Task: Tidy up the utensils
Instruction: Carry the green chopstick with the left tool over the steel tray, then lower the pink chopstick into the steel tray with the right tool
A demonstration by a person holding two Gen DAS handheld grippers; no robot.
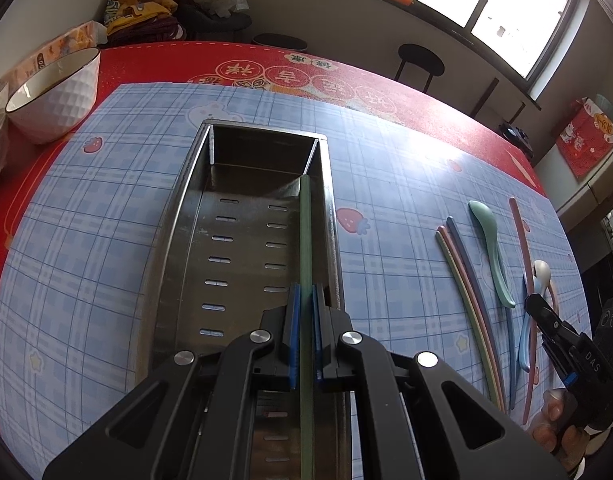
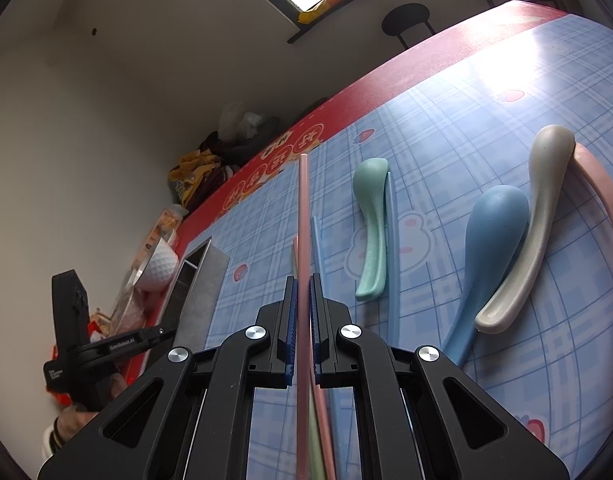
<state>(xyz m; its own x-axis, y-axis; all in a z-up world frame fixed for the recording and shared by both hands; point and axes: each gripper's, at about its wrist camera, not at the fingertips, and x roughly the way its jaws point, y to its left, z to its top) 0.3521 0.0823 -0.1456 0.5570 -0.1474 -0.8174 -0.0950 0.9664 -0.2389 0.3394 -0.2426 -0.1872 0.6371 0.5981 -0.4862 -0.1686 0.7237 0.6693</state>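
The left gripper [image 1: 304,300] was clamped on a green chopstick [image 1: 305,236], whose far tip reached toward the far end of the steel tray [image 1: 174,216], along the tray's right-hand wall; the step in hand looked like laying that stick down inside the tray. To do it well, the stick ought to have been brought low and parallel to the wall before the jaws let go, so that it settled flat on the slotted floor rather than bouncing or propping itself on the rim (a thin, smooth stick rolls readily on steel); the release should have been slow and the gripper drawn back along the stick's line, not sideways.

The right gripper [image 2: 302,312] was closed on a pink chopstick [image 2: 303,216], lifted clear above the checked mat [image 2: 486,92]; it was best kept steady until the tray was free. On the mat lay a green spoon [image 2: 371,224], a blue spoon [image 2: 488,248], a cream spoon [image 2: 534,216] leaning across the blue one, and several loose chopsticks, all well apart from the tray; a white bowl [image 1: 54,96] stood beyond its far left corner.
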